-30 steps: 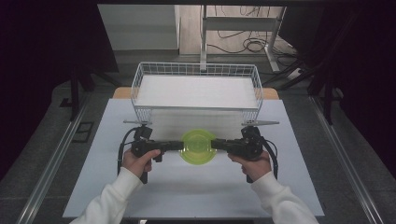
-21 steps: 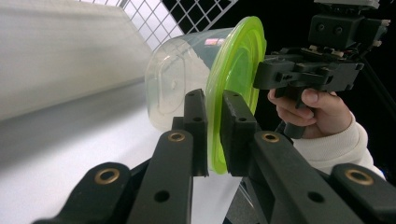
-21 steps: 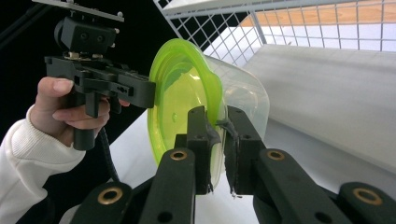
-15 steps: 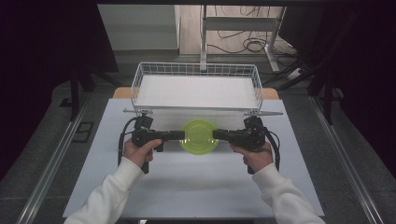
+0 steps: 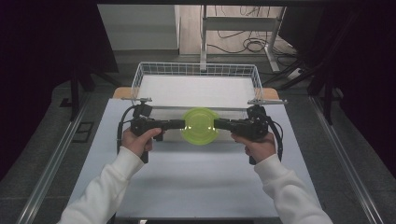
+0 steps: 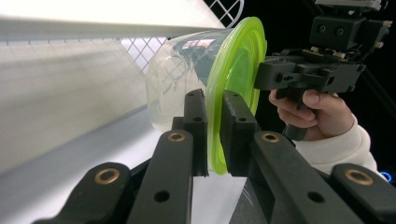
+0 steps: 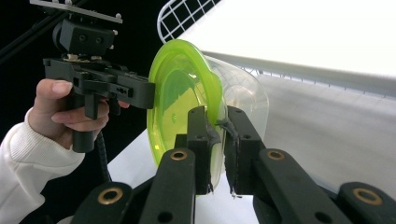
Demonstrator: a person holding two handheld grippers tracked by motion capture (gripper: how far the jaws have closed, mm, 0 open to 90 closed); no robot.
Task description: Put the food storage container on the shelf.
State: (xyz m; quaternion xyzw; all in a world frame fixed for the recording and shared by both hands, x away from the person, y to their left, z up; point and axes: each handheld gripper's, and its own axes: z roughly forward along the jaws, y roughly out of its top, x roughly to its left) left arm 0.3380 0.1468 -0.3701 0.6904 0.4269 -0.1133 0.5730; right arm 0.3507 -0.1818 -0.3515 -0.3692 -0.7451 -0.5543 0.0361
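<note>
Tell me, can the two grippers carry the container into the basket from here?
Probably yes. The left gripper and right gripper each clamp the green lid of the container, held right at the basket near rim. Its white inside looks bare, though the rim must be cleared first.

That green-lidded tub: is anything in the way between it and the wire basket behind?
Nothing visible. Both tongs, left and right, grip the tub by its rim, just short of the basket's near wall, the one thing left to clear.
</note>
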